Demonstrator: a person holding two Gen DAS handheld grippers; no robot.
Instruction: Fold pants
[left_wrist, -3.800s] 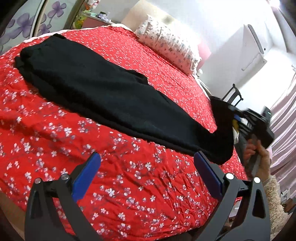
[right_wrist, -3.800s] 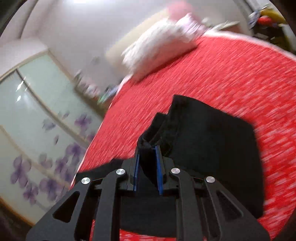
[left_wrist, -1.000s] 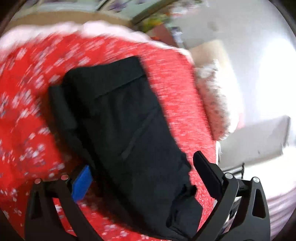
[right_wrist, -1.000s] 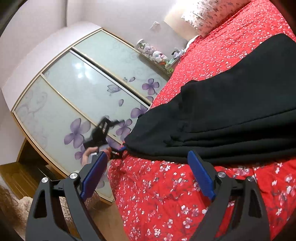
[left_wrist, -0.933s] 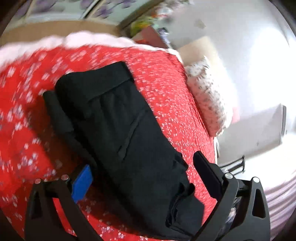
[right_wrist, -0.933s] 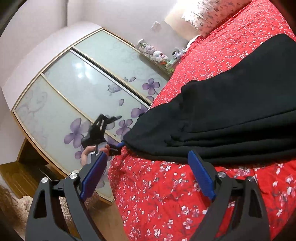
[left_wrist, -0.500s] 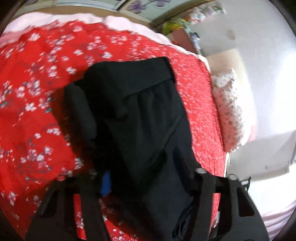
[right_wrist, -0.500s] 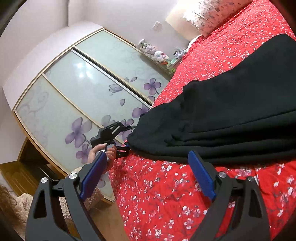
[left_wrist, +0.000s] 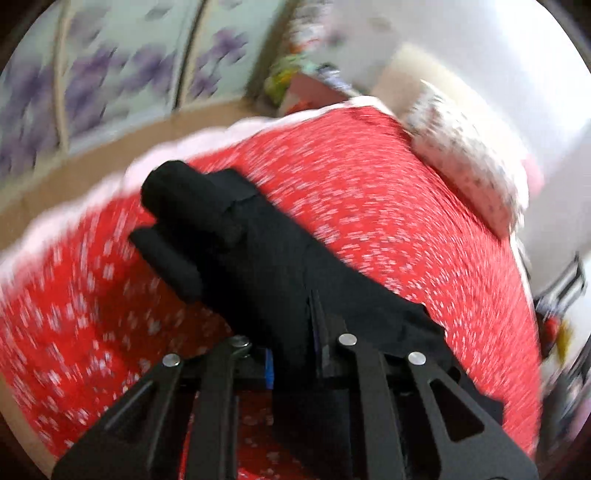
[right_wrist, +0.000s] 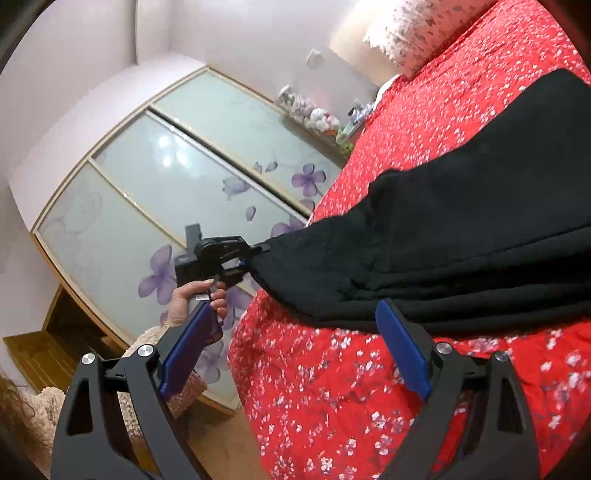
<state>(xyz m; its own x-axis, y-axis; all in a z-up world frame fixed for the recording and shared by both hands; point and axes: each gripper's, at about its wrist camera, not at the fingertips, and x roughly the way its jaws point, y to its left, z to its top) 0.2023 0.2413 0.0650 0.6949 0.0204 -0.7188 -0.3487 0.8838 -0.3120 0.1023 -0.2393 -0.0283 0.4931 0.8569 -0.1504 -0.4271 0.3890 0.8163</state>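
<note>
The left gripper (left_wrist: 293, 350) has its 2 fingers (left_wrist: 321, 332) closed on a bunch of black cloth at one end of the pants (left_wrist: 266, 266). A sliver of blue pad (left_wrist: 269, 363) shows beside the pinched fabric. In the right wrist view the same left gripper (right_wrist: 251, 258) hangs off the bed's side, held in the left hand (right_wrist: 194, 299), with the pants' corner pulled up and out from the edge.

The right gripper (right_wrist: 295, 347) has its 2 blue pads (right_wrist: 402, 350) spread wide and holds nothing. It hovers above the bedspread just short of the pants' near edge; the right pad overlaps that edge in the picture, but I cannot tell if it touches.

The pants (right_wrist: 461, 251) lie folded in layers across the red bedspread (right_wrist: 351, 387), which is printed with small white flowers. In the left wrist view the far end is bunched into 2 dark rolls near the bed's edge; that view is motion-blurred.

A floral pillow (left_wrist: 469, 166) sits at the head. Wardrobe doors (right_wrist: 184, 192) with purple flowers stand behind the left hand.
</note>
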